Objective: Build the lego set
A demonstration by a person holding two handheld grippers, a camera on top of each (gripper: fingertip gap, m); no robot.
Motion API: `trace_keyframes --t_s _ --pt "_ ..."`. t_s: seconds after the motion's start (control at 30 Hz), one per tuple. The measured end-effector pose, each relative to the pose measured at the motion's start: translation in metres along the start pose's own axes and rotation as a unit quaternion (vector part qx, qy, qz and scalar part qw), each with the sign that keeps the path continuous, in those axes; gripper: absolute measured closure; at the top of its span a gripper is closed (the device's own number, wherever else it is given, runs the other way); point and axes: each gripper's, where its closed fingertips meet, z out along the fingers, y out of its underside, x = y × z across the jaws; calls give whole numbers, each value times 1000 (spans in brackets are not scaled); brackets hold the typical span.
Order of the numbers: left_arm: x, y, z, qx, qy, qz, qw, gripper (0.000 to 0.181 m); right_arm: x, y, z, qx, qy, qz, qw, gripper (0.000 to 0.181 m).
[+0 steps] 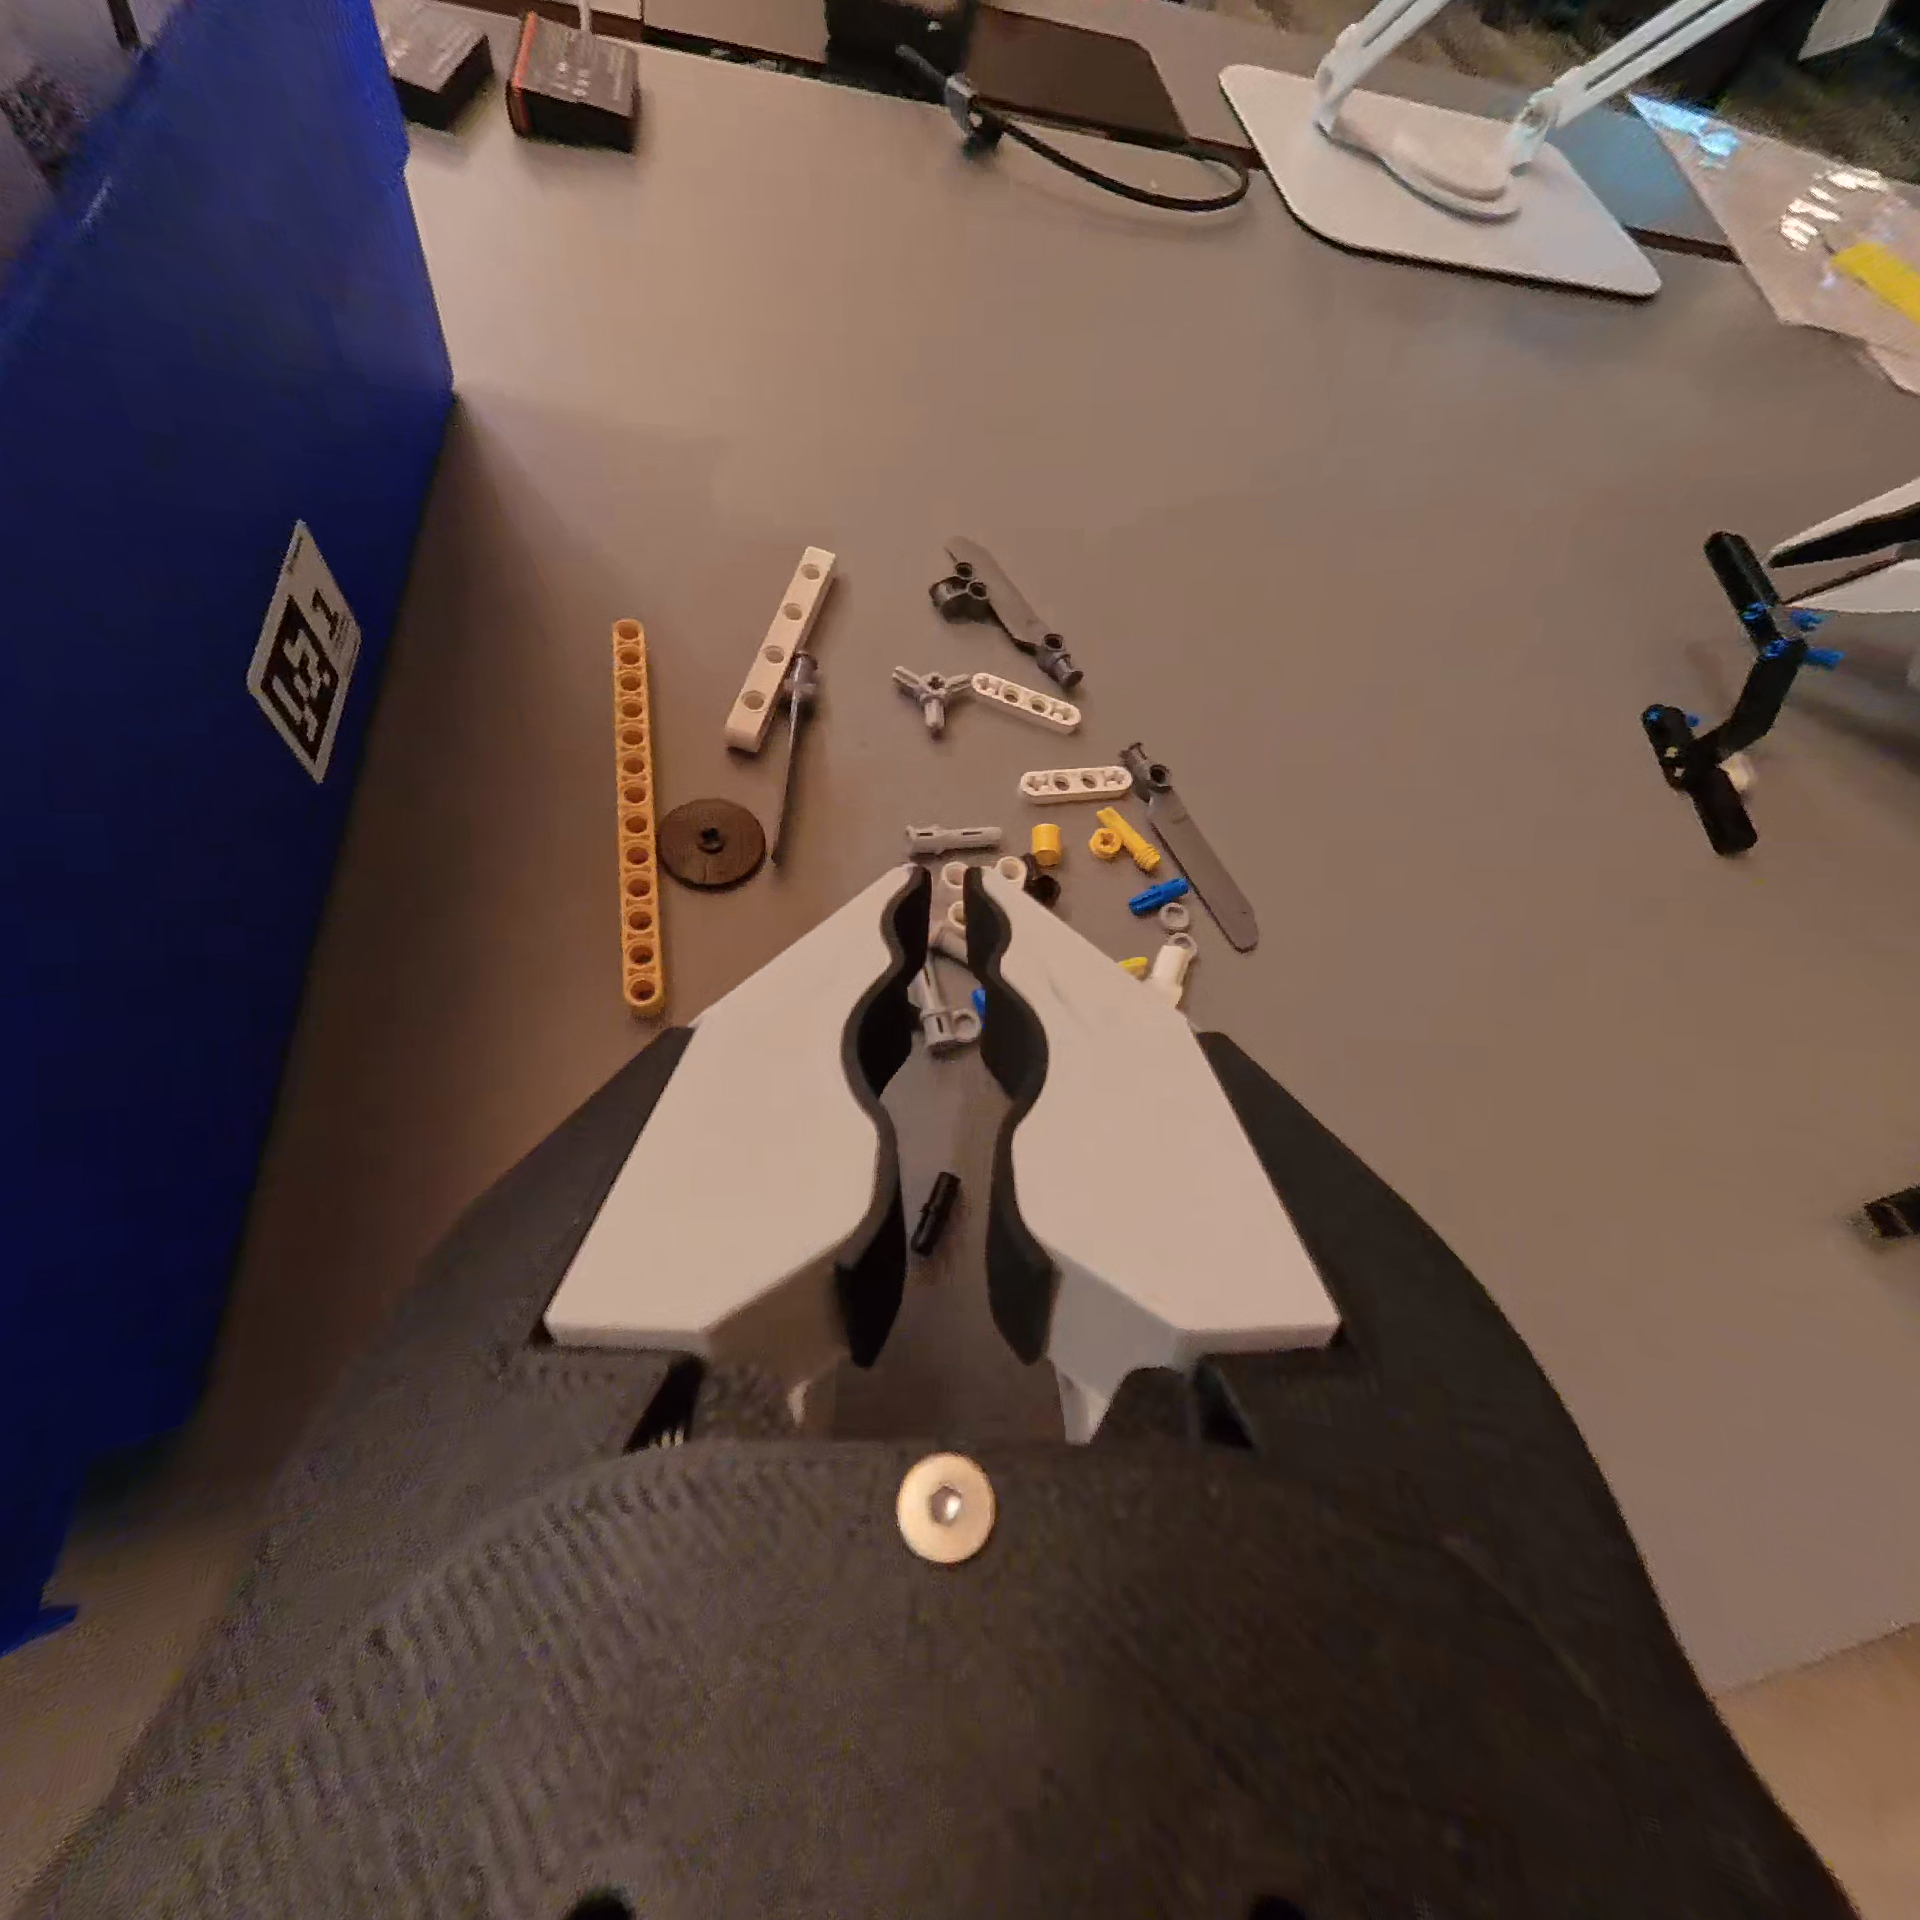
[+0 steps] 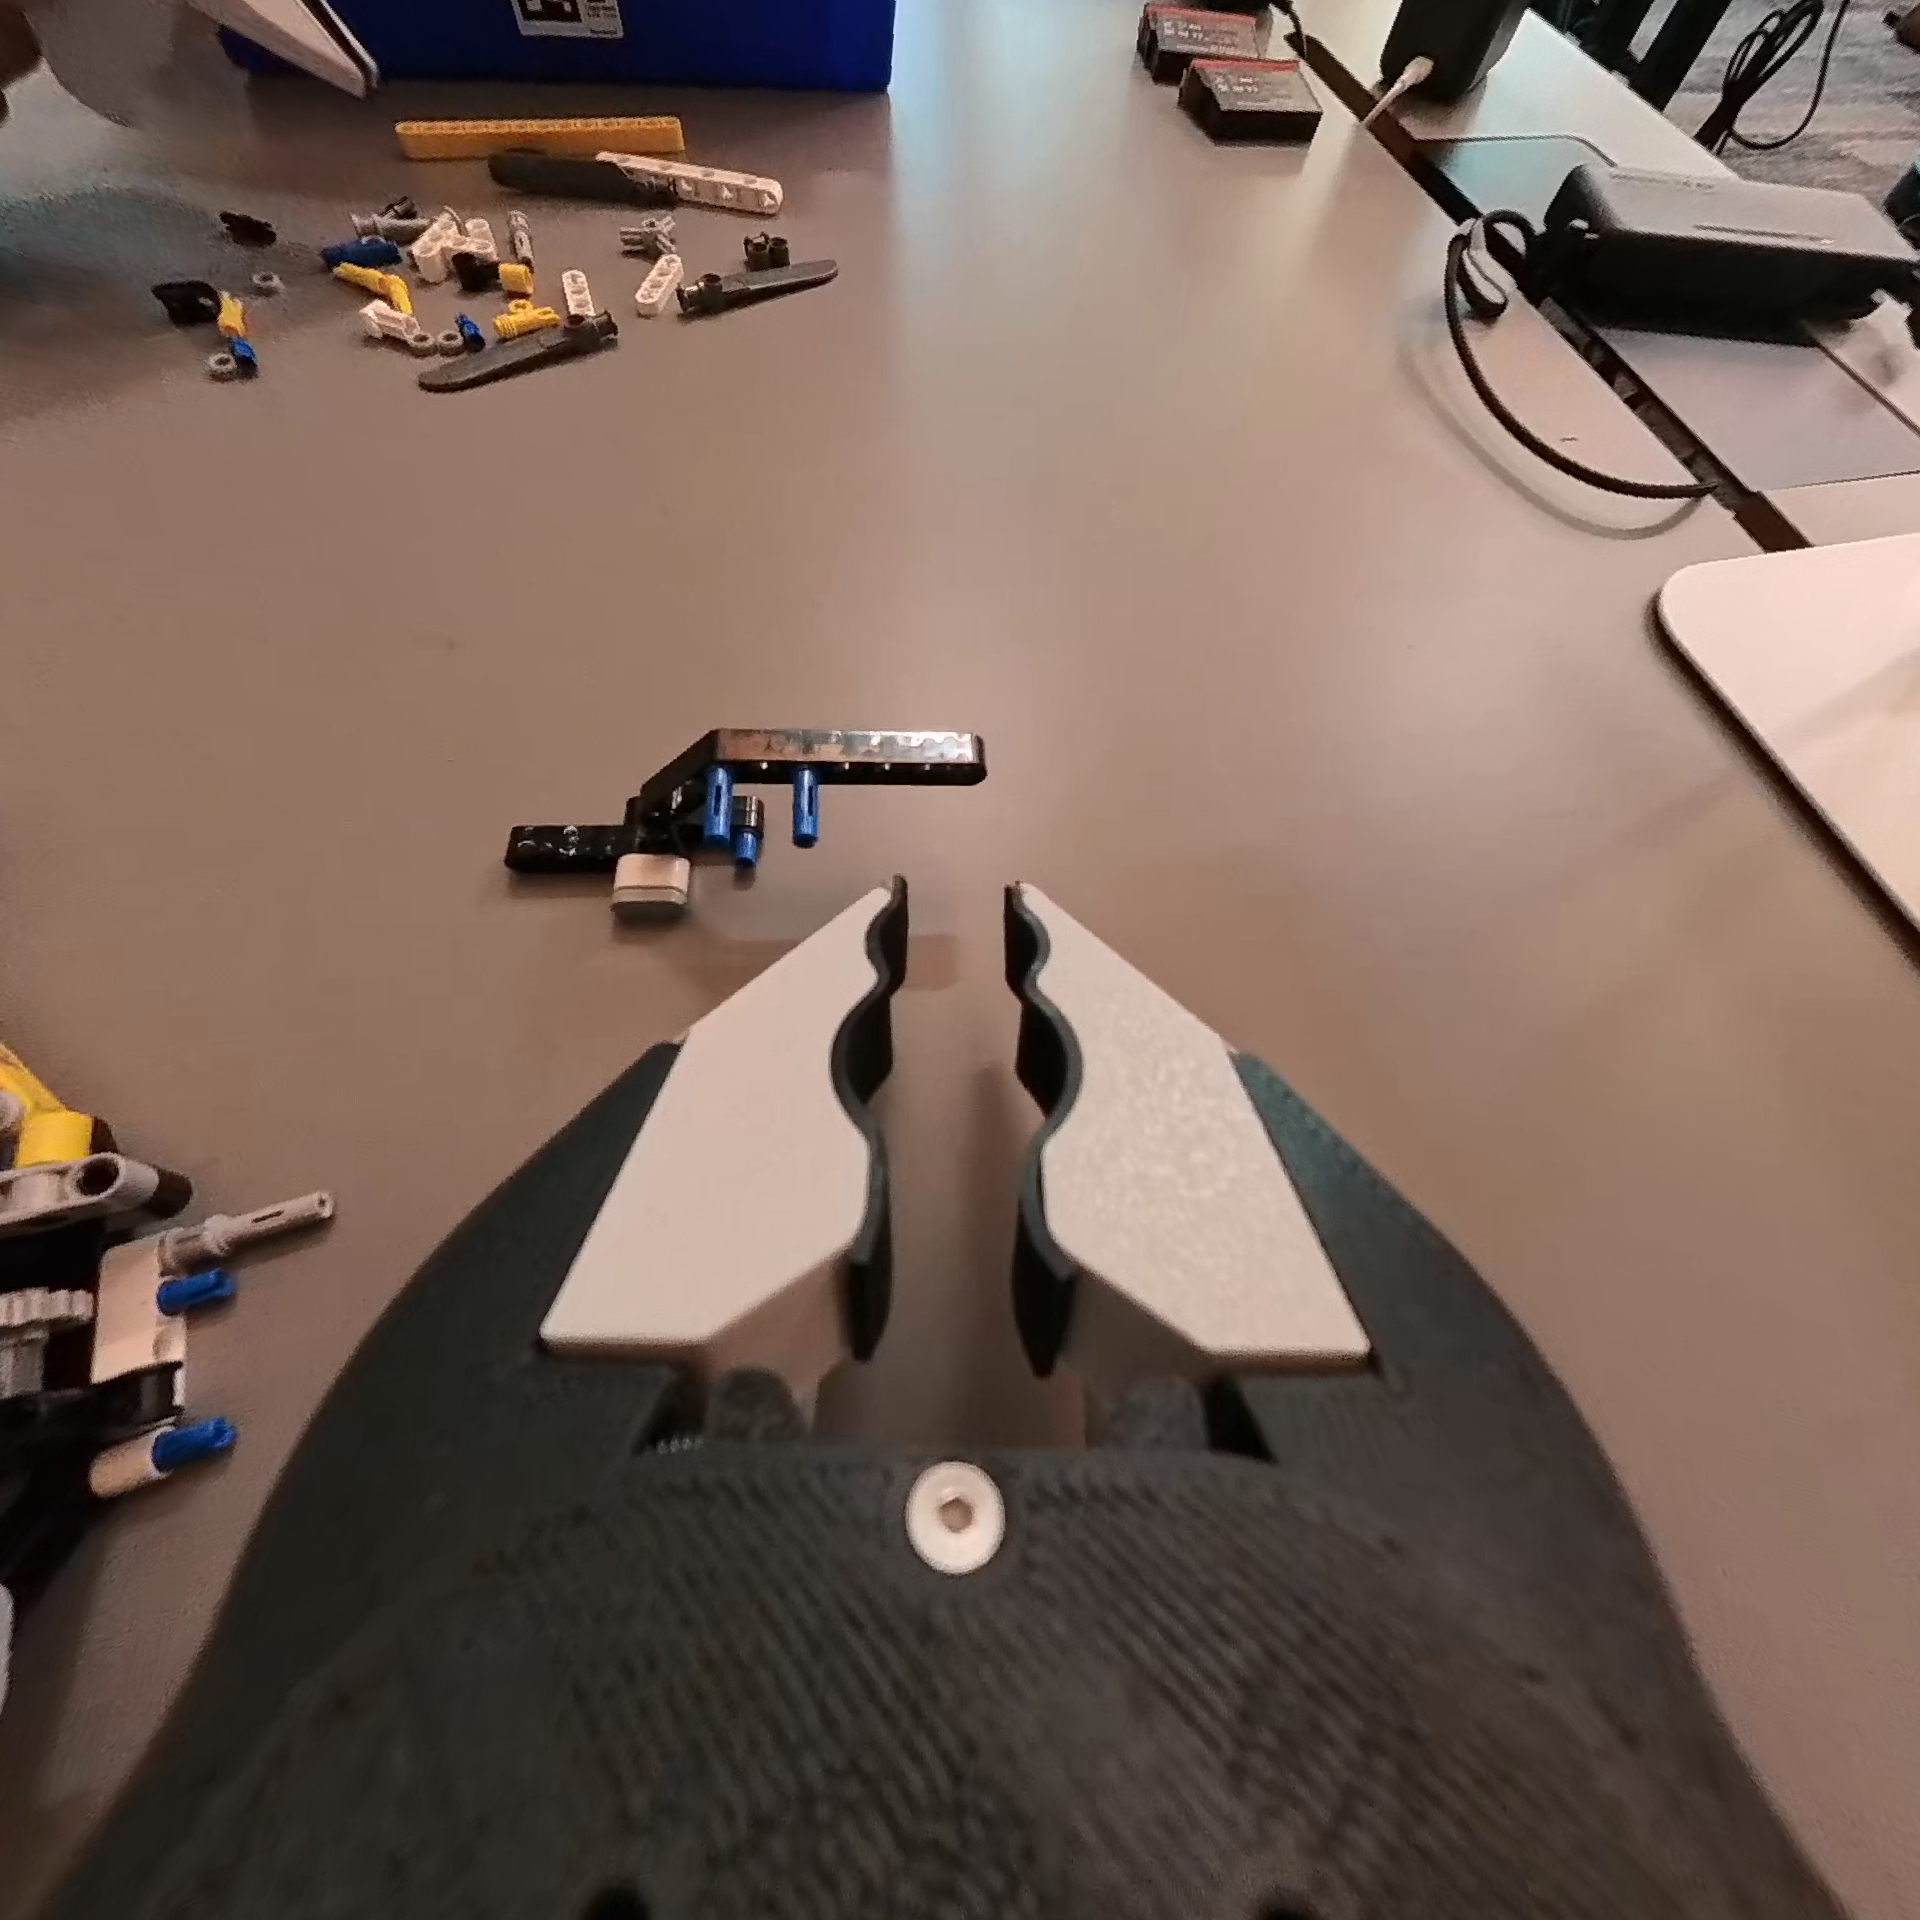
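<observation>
My left gripper (image 1: 943, 875) hovers over a scatter of small loose pieces (image 1: 1081, 831); its jaws stand a narrow gap apart, and light grey pieces (image 1: 943, 1013) on the table show through the gap. A long yellow beam (image 1: 636, 821), a white beam (image 1: 779, 649) and a black disc (image 1: 711, 842) lie to its left. My right gripper (image 2: 954, 888) is open and empty, just short and right of a black beam assembly with blue pins (image 2: 831, 750). That assembly also shows in the left wrist view (image 1: 1756, 686).
A blue bin (image 1: 208, 623) stands along the left of the grey table (image 1: 1247, 468). A partly built model (image 2: 94, 1309) sits at the left edge of the right wrist view. A white stand base (image 2: 1818, 707), a black power adapter (image 2: 1714, 249) and cables lie to the right. The grippers' ends are close to 30 cm from one another. The right gripper is farther from the black disc (image 1: 711, 842), some 35 cm, than the left, some 6 cm. It turns up in the right wrist view (image 2: 521, 159) as well.
</observation>
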Motion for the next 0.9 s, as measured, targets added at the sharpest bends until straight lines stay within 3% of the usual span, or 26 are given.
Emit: trace_keyframes --t_s 0.03,0.4,0.5,0.6,0.9 --pt "-1 1 1 -2 -4 0 1000 175 0 0 0 1 -1 0 1000 164" --pt "-5 0 11 1 -7 -4 1000 166 -1 1 1 -5 0 -5 1000 164" --pt "-3 1 22 -36 0 -15 999 158 -1 2 1 -7 0 -4 1000 164" --pt "0 9 31 -71 5 -25 997 161 0 2 1 -7 2 -4 1000 165" --pt "-2 18 38 -91 -1 -31 995 168 -1 3 2 -10 4 -12 1000 165"
